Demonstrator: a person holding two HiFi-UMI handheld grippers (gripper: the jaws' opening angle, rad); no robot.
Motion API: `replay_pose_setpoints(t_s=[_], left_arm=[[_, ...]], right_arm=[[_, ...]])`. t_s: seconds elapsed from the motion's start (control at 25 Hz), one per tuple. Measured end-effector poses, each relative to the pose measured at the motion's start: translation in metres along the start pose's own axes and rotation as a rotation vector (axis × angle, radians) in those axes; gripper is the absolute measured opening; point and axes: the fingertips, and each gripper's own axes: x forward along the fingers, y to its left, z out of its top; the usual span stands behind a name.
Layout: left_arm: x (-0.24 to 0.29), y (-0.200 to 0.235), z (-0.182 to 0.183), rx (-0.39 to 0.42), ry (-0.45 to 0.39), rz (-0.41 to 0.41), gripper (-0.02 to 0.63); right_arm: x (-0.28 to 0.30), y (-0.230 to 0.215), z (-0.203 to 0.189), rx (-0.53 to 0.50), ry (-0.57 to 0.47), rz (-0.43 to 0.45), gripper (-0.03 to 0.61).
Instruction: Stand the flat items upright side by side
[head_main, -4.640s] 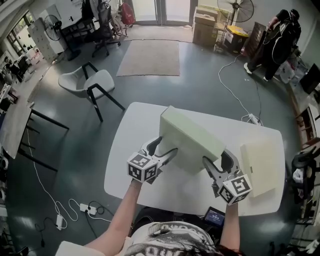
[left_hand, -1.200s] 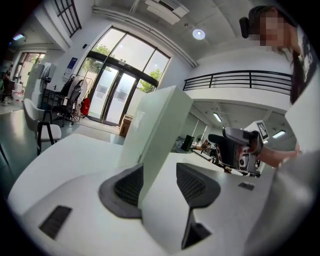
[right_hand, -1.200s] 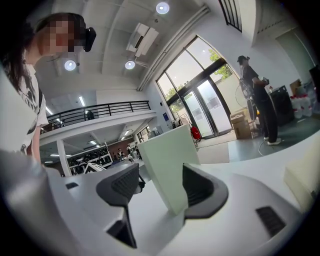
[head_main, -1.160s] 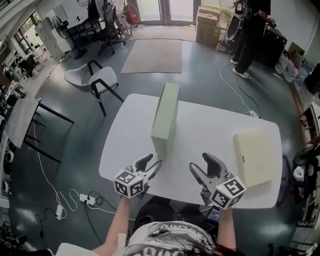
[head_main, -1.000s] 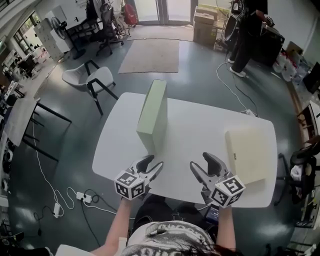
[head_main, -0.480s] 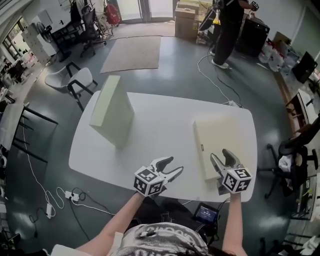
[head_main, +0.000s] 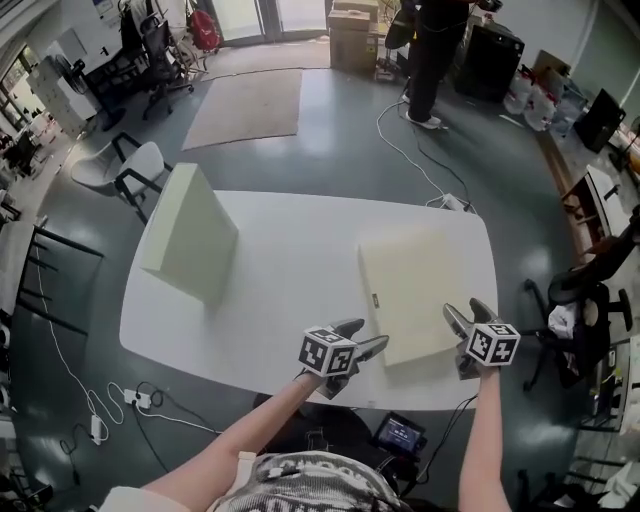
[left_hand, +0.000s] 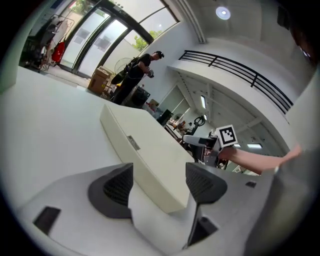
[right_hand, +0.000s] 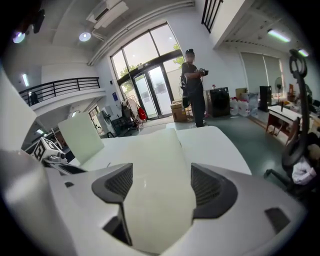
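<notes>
On the white table (head_main: 290, 260) a pale green slab (head_main: 190, 245) stands upright at the left, untouched. A cream slab (head_main: 415, 290) lies flat at the right. My left gripper (head_main: 365, 335) is at its near left corner, my right gripper (head_main: 468, 312) at its near right edge. Both sets of jaws have just been opening and stand open. In the left gripper view the flat slab's corner (left_hand: 150, 155) lies between the pads without touching them. The right gripper view has the slab's end (right_hand: 155, 185) in the gap, and the upright slab (right_hand: 80, 135) behind.
A person (head_main: 435, 40) stands on the floor beyond the table. A white chair (head_main: 125, 165) and a rug (head_main: 245, 105) are at the far left, an office chair (head_main: 580, 300) at the right. Cables trail on the floor (head_main: 90, 400).
The green slab, held tilted in both grippers at first, now stands alone. Both grippers have moved right from in front of it to the flat slab's near edge, and their jaws are wider.
</notes>
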Motion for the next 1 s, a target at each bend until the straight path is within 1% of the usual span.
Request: replay_pose_setpoints(t_s=[0.12,0.2,0.32,0.44,0.52,0.68,0.76,0.84,0.92,1.0], left_arm=[[0.015,0.011,-0.004,-0.086,0.012,0.023,0.327],[0.024,0.017,-0.006,-0.137,0.014,0.036,0.331],[0.036,0.019,-0.008,-0.174,0.021,0.046,0.337],[0.039,0.023,-0.009,-0.209,0.022,0.052,0.339],[0.041,0.026,-0.01,-0.232,0.02,0.054,0.339],[0.043,0.028,-0.011,-0.226,0.034,0.044,0.337],[0.04,0.033,-0.007,-0.222,0.028,0.057,0.35],[0.035,0.04,-0.004,-0.219,0.025,0.072,0.35],[0.028,0.05,-0.003,-0.201,0.031,0.096,0.35],[0.018,0.061,-0.001,-0.16,0.042,0.128,0.35]], right_arm=[[0.014,-0.014,-0.002,0.051,0.054,0.06,0.388],[0.025,-0.019,-0.004,0.099,0.087,0.108,0.394],[0.034,-0.021,-0.011,0.147,0.153,0.161,0.394],[0.035,-0.016,-0.016,0.161,0.206,0.208,0.394],[0.037,-0.015,-0.017,0.163,0.22,0.215,0.394],[0.04,-0.014,-0.022,0.162,0.243,0.193,0.39],[0.039,-0.01,-0.025,0.186,0.233,0.188,0.318],[0.036,-0.005,-0.029,0.209,0.207,0.188,0.302],[0.034,0.006,-0.037,0.215,0.196,0.206,0.293],[0.033,0.021,-0.046,0.185,0.207,0.241,0.293]])
